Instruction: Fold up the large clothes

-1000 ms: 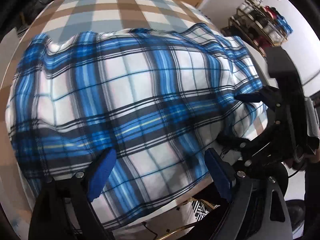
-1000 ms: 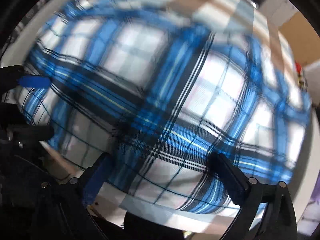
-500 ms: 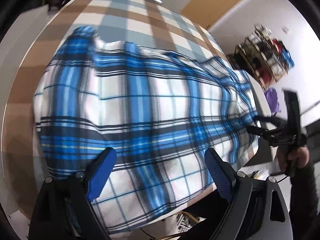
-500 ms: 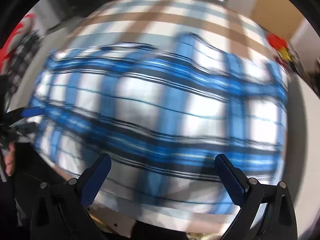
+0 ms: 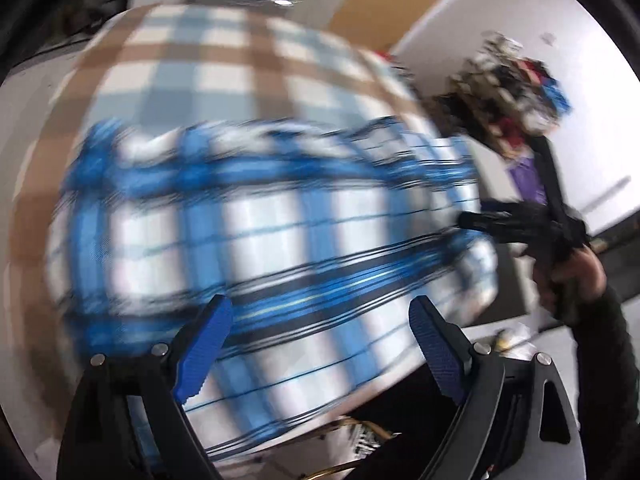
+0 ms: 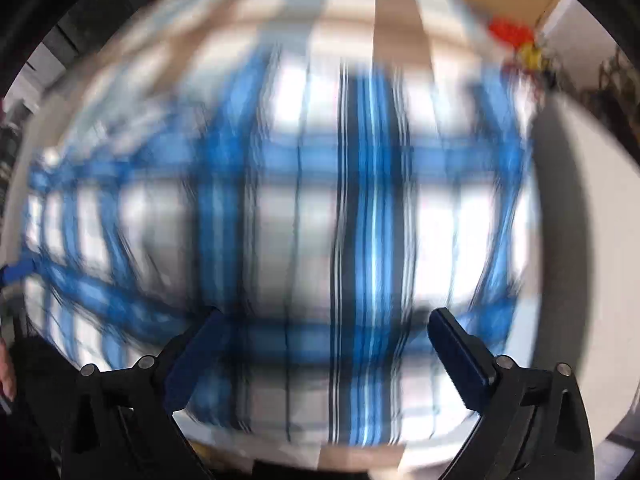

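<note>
A blue, white and black plaid shirt (image 5: 260,232) lies spread on a table with a brown, white and pale blue checked cloth (image 5: 208,60). It also fills the right wrist view (image 6: 300,220), which is blurred. My left gripper (image 5: 320,348) is open and empty above the shirt's near edge. My right gripper (image 6: 324,354) is open and empty above the shirt; it also shows in the left wrist view (image 5: 492,220), held beside the shirt's right end.
A rack of cluttered items (image 5: 516,92) stands against the white wall at the right. A purple object (image 5: 524,176) sits below it. Red and yellow things (image 6: 516,40) lie past the table's far corner.
Both grippers have pulled back and up from the shirt and swung round; both views are now blurred. The shirt lies in the same place.
</note>
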